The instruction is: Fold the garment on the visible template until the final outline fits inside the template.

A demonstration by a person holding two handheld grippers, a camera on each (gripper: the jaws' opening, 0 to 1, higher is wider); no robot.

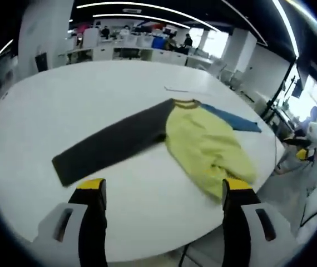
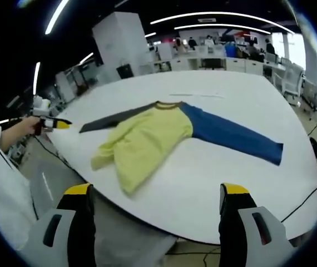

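Left gripper view: a garment (image 1: 203, 142) lies spread on the white tabletop (image 1: 64, 105), both claws held back from it.

The left claw (image 1: 164, 192) hangs with its yellow-tipped jaws wide apart and nothing between them, near the table edge; the right claw (image 2: 155, 197) is likewise spread and bare. The shirt has a crumpled yellow body, a dark grey sleeve (image 1: 108, 144) and a blue sleeve (image 2: 231, 136) stretched out flat.

Garment (image 1: 197, 142) flat on table (image 1: 92, 94); left tool (image 1: 164, 192) open.
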